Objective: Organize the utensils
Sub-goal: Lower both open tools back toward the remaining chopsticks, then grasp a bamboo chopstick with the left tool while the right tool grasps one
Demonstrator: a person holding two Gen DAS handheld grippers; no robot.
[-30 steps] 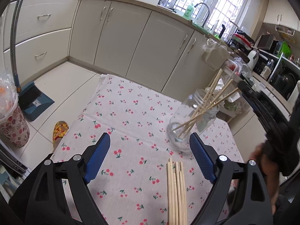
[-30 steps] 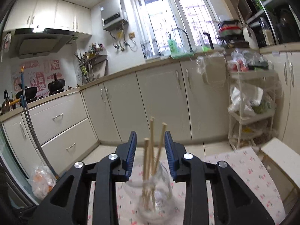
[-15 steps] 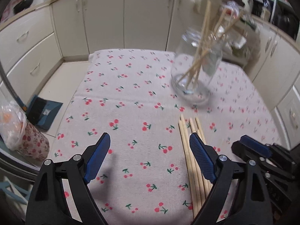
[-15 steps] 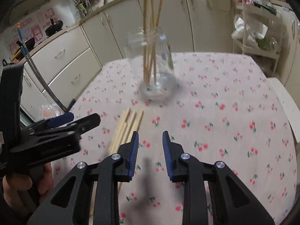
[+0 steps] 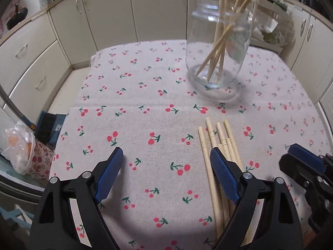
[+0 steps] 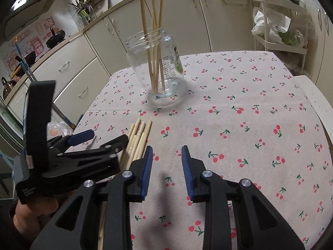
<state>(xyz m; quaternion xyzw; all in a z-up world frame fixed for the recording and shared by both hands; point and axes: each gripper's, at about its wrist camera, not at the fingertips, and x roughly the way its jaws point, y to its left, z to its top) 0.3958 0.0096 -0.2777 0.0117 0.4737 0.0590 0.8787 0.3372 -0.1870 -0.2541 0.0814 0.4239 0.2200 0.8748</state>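
Observation:
A clear glass jar (image 5: 218, 48) stands on the cherry-print tablecloth (image 5: 145, 104) and holds several wooden chopsticks upright. It also shows in the right wrist view (image 6: 160, 66). A bundle of loose chopsticks (image 5: 216, 145) lies flat in front of the jar, also seen from the right wrist (image 6: 139, 137). My left gripper (image 5: 164, 170) is open and empty, low over the cloth, its right finger over the bundle. My right gripper (image 6: 166, 166) is open and empty, just right of the bundle.
Cream kitchen cabinets (image 5: 116, 14) run behind the table. A white wire rack with bags (image 6: 278, 27) stands at the far right. A plastic bag on a floral bin (image 5: 22, 148) and a blue dustpan (image 5: 50, 127) sit on the floor to the left.
Both grippers have come down from a raised, level view to low over the table, closer to the loose chopsticks. The right gripper's fingers have opened a little wider.

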